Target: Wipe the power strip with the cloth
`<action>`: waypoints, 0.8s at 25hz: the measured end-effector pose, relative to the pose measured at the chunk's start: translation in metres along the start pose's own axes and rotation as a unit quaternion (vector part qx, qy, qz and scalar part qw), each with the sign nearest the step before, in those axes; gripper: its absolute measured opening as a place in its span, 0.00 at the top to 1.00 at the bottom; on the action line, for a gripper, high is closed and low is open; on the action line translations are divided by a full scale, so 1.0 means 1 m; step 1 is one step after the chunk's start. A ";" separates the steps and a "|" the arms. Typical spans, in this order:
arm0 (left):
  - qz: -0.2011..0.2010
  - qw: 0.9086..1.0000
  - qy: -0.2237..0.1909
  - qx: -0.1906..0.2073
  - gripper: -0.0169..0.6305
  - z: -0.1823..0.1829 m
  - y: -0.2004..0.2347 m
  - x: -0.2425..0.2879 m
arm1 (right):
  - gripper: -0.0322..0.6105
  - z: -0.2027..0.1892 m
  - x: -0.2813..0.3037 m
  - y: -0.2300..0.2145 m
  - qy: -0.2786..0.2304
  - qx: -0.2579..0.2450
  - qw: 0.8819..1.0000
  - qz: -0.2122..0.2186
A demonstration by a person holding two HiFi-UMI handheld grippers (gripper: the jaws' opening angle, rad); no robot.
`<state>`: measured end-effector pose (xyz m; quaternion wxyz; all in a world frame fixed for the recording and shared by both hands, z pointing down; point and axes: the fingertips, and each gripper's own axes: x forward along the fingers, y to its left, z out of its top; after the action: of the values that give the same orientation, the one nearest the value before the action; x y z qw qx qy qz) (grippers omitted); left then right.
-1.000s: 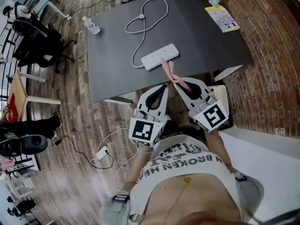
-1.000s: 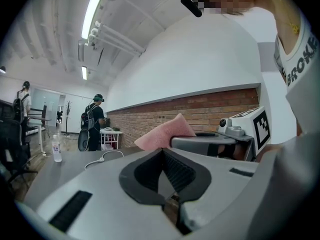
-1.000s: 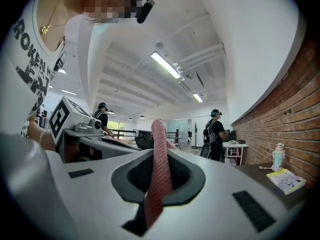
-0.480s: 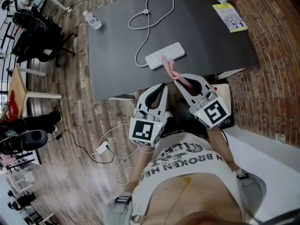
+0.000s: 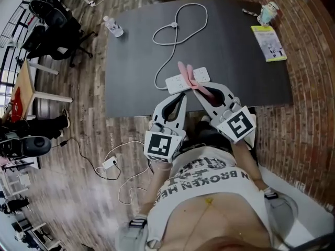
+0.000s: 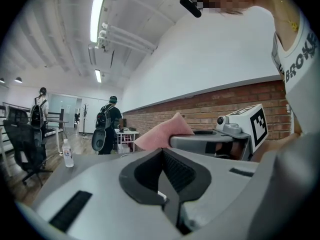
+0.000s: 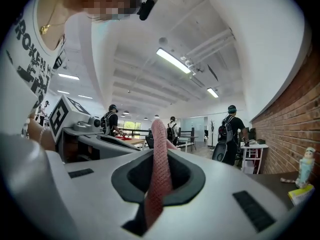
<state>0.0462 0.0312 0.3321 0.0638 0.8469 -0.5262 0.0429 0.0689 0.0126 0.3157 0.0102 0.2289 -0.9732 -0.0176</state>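
Observation:
The white power strip [image 5: 177, 83] lies near the front edge of the dark table [image 5: 235, 61], and its cord [image 5: 180, 22] loops toward the far side. My right gripper [image 5: 199, 91] is shut on a pink cloth [image 5: 187, 75], whose free end hangs over the middle of the strip. In the right gripper view the cloth [image 7: 158, 134] stands up from between the closed jaws of the right gripper [image 7: 159, 156]. My left gripper [image 5: 182, 96] is shut and empty, just left of the right one at the table's front edge. The left gripper view shows the cloth [image 6: 162, 131] beyond the left gripper [image 6: 162, 154].
A water bottle [image 5: 115, 26] stands at the table's far left corner. A yellow booklet [image 5: 270, 42] and a small cup [image 5: 268, 12] are at the far right. Office chairs [image 5: 52, 30] stand left of the table. A cable with an adapter [image 5: 110, 163] lies on the wooden floor.
Both grippers have come forward to the table. The cloth's free end, which was short of the strip, now hangs over it. Neither gripper's jaws have moved.

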 end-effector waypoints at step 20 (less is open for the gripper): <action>0.049 0.999 -0.012 -0.006 0.96 0.006 0.041 0.046 | 0.92 -0.013 0.037 -0.041 0.007 0.009 0.999 0.048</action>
<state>0.0305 -0.0287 0.3348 0.0604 0.8203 -0.5677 0.0329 0.0543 -0.0412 0.3276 0.0161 0.1823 -0.9831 -0.0065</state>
